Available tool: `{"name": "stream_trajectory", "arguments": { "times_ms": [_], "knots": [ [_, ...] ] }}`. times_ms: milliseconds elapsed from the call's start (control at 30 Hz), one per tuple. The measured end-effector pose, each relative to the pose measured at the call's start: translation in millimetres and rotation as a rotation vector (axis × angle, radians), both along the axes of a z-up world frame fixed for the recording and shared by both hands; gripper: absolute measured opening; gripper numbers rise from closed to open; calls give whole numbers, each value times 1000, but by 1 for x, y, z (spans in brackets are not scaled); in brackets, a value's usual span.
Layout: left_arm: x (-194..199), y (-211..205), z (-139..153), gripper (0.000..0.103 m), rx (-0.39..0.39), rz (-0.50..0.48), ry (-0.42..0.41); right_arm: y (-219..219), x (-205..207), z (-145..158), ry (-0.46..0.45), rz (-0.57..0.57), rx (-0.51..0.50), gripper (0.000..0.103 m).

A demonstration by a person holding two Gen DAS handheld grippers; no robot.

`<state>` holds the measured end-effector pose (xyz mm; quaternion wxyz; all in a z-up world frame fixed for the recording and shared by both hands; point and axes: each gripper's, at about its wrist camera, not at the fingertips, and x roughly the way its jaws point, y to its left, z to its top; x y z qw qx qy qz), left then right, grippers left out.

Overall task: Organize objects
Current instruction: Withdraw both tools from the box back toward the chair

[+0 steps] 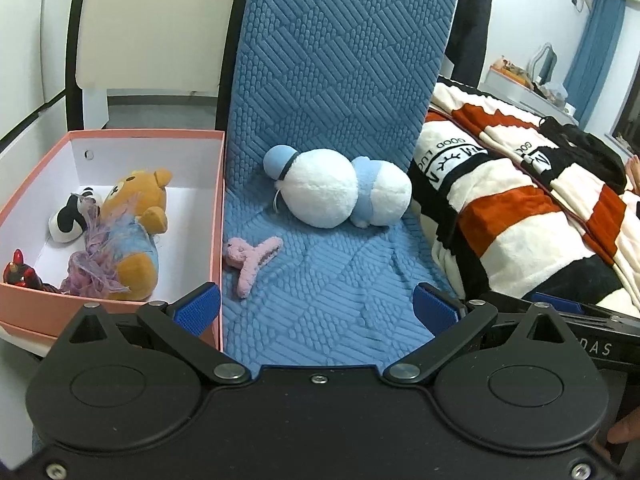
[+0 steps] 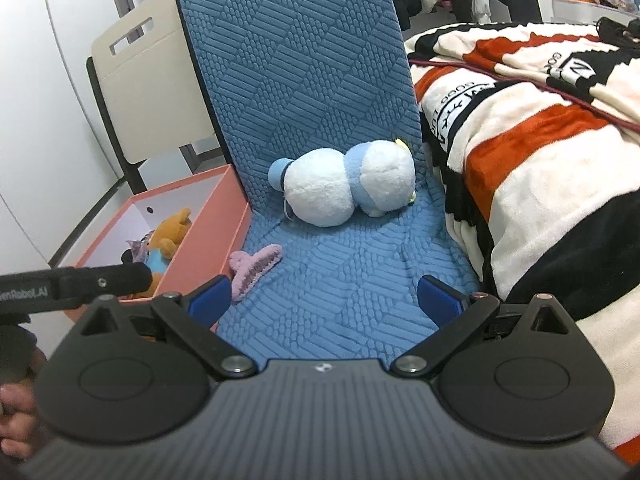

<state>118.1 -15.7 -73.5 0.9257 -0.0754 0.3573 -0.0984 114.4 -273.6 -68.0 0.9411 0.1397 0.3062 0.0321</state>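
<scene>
A white and light-blue plush toy (image 1: 340,188) (image 2: 348,188) lies on its side at the back of the blue quilted seat (image 1: 336,288) (image 2: 340,288). A pink fuzzy hair claw (image 1: 250,258) (image 2: 254,264) lies on the seat's left part, next to the pink box (image 1: 120,136) (image 2: 208,232). Inside the box are a brown bear plush (image 1: 136,220) (image 2: 170,240), a black-and-white plush (image 1: 72,216), purple feathers (image 1: 92,268) and a small red-black figure (image 1: 18,272). My left gripper (image 1: 318,308) and right gripper (image 2: 326,300) both stand open and empty over the seat's front.
A striped red, cream and black blanket (image 1: 520,200) (image 2: 540,140) covers the bed right of the seat. A cream chair back (image 1: 160,24) (image 2: 156,80) stands behind the box. The left tool's black handle (image 2: 72,284) crosses the right wrist view at left, with a hand (image 2: 16,400) below it.
</scene>
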Motion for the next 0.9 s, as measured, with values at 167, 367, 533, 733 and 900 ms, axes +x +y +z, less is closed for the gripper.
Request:
{"name": "stream_trajectory", "arguments": {
  "times_ms": [167, 367, 533, 733, 900],
  "knots": [
    [8, -2, -10, 102, -2, 7, -7, -1, 6, -9, 4, -22, 3, 101],
    [25, -7, -25, 102, -19, 8, -19, -8, 17, -15, 1, -61, 41, 101],
    [47, -19, -40, 102, 60, 11, -29, -18, 33, -23, -3, -123, 105, 101],
    [73, -34, -56, 102, 129, -19, -49, -32, 57, -34, -1, -161, 223, 101],
    [90, -50, -71, 102, 207, -46, -65, -43, 82, -46, 11, -168, 358, 101]
  ]
}}
